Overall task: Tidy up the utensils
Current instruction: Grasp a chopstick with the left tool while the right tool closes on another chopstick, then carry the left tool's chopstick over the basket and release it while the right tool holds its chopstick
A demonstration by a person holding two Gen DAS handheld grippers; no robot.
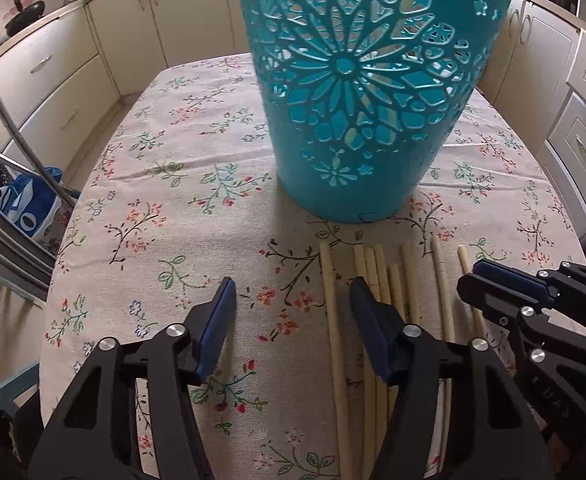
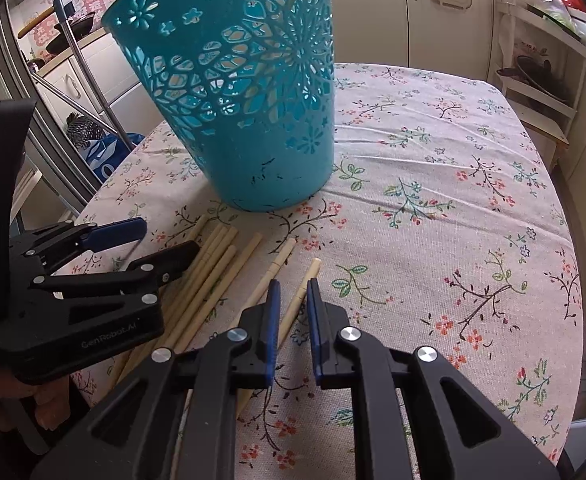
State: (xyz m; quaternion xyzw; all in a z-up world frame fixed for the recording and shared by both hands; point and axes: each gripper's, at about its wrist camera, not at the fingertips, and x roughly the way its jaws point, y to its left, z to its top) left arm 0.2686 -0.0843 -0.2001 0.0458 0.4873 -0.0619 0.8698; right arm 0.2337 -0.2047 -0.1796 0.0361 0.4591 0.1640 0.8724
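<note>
A teal openwork bucket (image 1: 357, 92) stands upright on the floral tablecloth (image 1: 181, 184); it also shows in the right wrist view (image 2: 249, 92). Several pale wooden chopsticks (image 1: 377, 280) lie side by side just in front of it, also seen in the right wrist view (image 2: 221, 264). My left gripper (image 1: 293, 292) is open and empty, its right finger over the chopsticks; it shows in the right wrist view (image 2: 161, 240). My right gripper (image 2: 294, 296) has its jaws narrowly apart around the rightmost chopstick (image 2: 307, 280), not clamped; it shows in the left wrist view (image 1: 493, 280).
Cream kitchen cabinets (image 1: 65, 80) surround the table. A metal rack with a blue bag (image 1: 29, 204) stands left of the table edge. A white shelf with pans (image 2: 541, 76) is at the right. The tablecloth stretches bare to the right (image 2: 453, 184).
</note>
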